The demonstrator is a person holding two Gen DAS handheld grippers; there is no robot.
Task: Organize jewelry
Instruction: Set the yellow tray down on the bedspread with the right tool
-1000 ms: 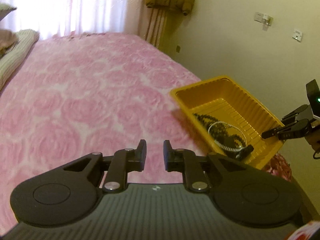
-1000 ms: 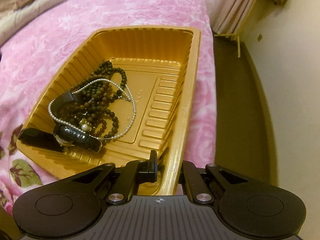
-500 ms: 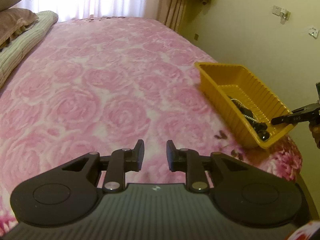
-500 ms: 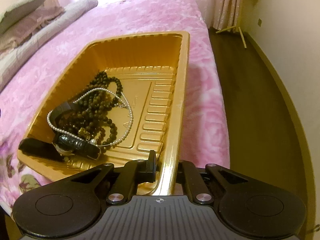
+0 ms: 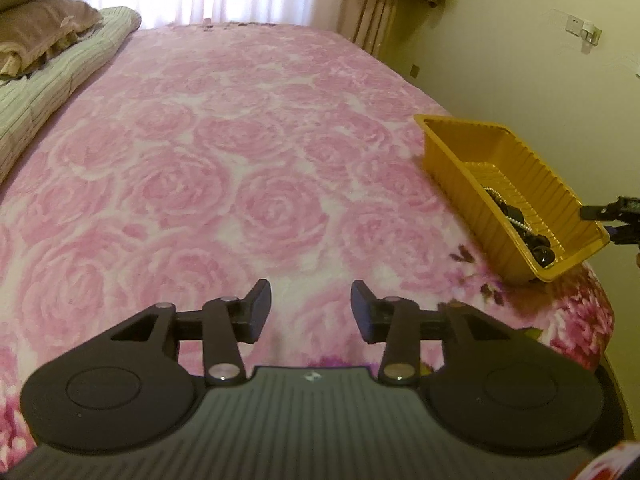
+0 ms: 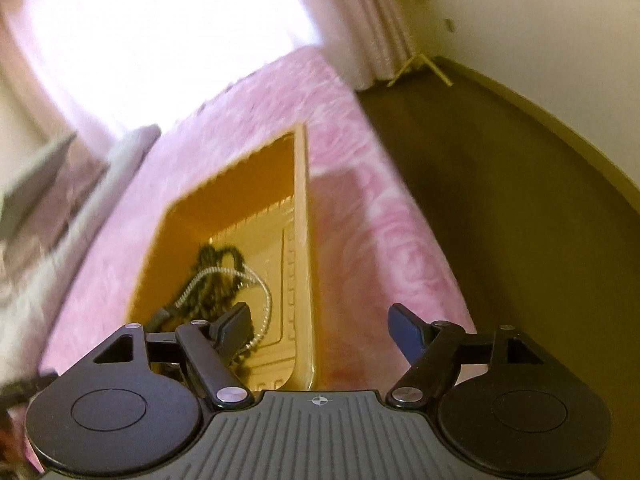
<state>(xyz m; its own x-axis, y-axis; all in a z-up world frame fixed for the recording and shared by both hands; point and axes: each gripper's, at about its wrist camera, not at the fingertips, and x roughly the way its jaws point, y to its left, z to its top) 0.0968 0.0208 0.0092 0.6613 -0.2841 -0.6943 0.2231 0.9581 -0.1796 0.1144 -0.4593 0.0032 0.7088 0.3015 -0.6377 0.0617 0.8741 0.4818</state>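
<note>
The right hand-held gripper [image 6: 318,326] sits at the near end of the ribbed yellow plastic tray [image 6: 301,216], and its jaws are opening: 1 finger [image 6: 236,326] is over the tray's inside and the other is out over the pink bedspread, so the tray's long rim runs between them untouched. Nothing is gripped. The left hand-held gripper [image 5: 310,310] hangs over the pink rose-patterned bedspread [image 5: 224,168], well apart from the tray; its jaws are opening too, and the gap between them holds nothing.

The jewelry lies bunched at the tray's near end: a string of dark round beads [image 6: 218,264], a thin pearl-like strand [image 6: 256,300] looped across it, and a black strap-like piece that is mostly hidden behind the right finger. From the left wrist view the tray [image 5: 452,168] rests at the bed's corner, its near end close to the mattress edge, with the right hand-held gripper [image 5: 612,220] just beyond it.

The risks, as I judge them:
1. The tray is light and the bedding soft, so a nudge from the opening finger could slide or tip it toward the floor.
2. The 2 strands overlap, so lifting 1 would likely drag the other along or snag it.
3. The right view is blurred by motion, which makes a fine pinch on a thin strand easy to miss.
</note>
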